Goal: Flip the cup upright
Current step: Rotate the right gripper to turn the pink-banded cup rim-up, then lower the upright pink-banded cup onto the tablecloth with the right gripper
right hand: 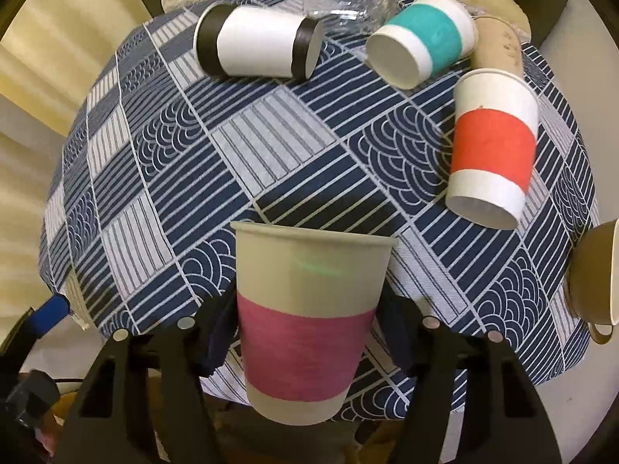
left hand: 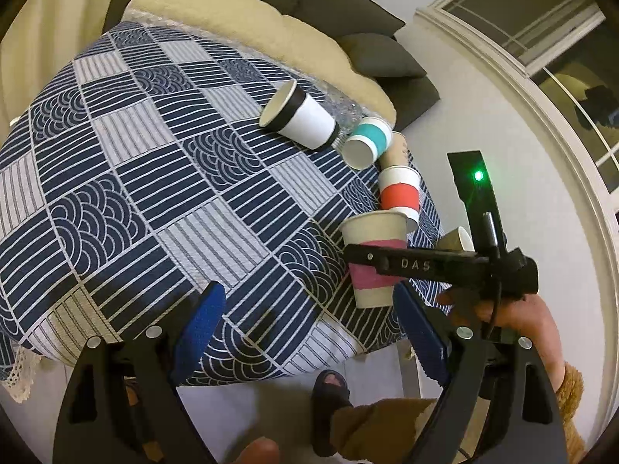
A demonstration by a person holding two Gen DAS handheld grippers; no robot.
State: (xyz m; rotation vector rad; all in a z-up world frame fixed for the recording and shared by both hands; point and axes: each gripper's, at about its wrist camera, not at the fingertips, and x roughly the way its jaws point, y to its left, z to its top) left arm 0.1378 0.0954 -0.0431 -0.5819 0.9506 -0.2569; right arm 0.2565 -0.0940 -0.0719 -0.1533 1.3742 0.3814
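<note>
My right gripper (right hand: 305,344) is shut on a paper cup with a pink band (right hand: 305,332) and holds it upright, mouth up, above the near edge of the table. The same cup (left hand: 377,259) shows in the left wrist view with the right gripper (left hand: 387,261) across it. My left gripper (left hand: 305,324) is open and empty over the table's near edge, left of that cup. Other cups lie on their sides: black-banded (right hand: 255,42), teal-banded (right hand: 423,42), red-banded (right hand: 493,147).
The table wears a blue and white patterned cloth (right hand: 271,147). A plain brown cup (right hand: 499,42) lies at the far right and a brown mug (right hand: 595,274) at the right edge. A clear plastic bottle (right hand: 348,4) lies at the back. A sofa with a cream blanket (left hand: 271,27) stands behind.
</note>
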